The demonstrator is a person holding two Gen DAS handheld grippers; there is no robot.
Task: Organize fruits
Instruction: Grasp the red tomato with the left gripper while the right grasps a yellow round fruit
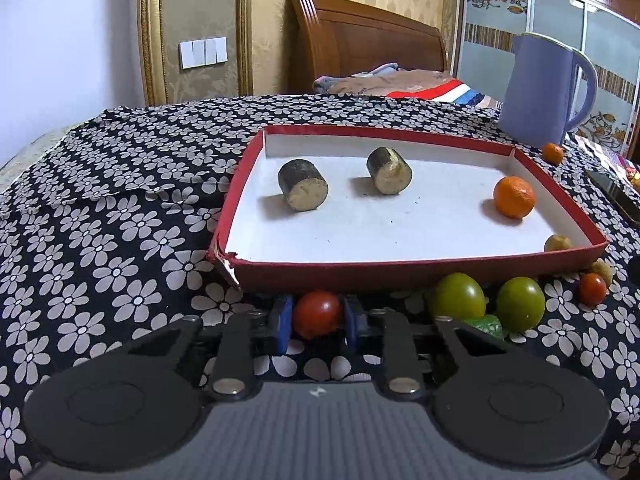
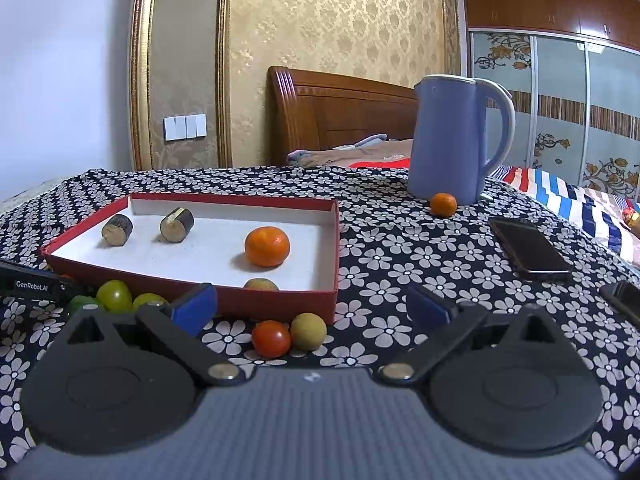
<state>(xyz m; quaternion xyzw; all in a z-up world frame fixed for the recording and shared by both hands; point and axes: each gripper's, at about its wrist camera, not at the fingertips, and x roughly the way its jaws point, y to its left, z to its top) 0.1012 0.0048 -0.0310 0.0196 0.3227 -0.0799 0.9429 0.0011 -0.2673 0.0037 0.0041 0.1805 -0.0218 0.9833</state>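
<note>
Two dark log pieces (image 1: 303, 185), an orange (image 1: 514, 197) and a small yellowish fruit (image 1: 557, 243) are boxed; the left tool (image 1: 316, 316) is clamped on a red tomato (image 1: 318, 313), the right tool (image 2: 312, 304) is held apart, and several fruits are left outside the red box (image 1: 400, 274)

You are in a home bedroom: wooden headboard (image 2: 340, 116), striped bedding (image 2: 560, 196), patterned sliding wardrobe (image 2: 560, 120).

red tray (image 1: 400, 274) with white floor; black cloth (image 1: 120, 200) with white flowers; orange mandarin (image 1: 514, 197); red tomato (image 1: 318, 314); green tomatoes (image 1: 460, 296); lilac-blue kettle (image 1: 540, 88); blue pads (image 2: 196, 308).
</note>
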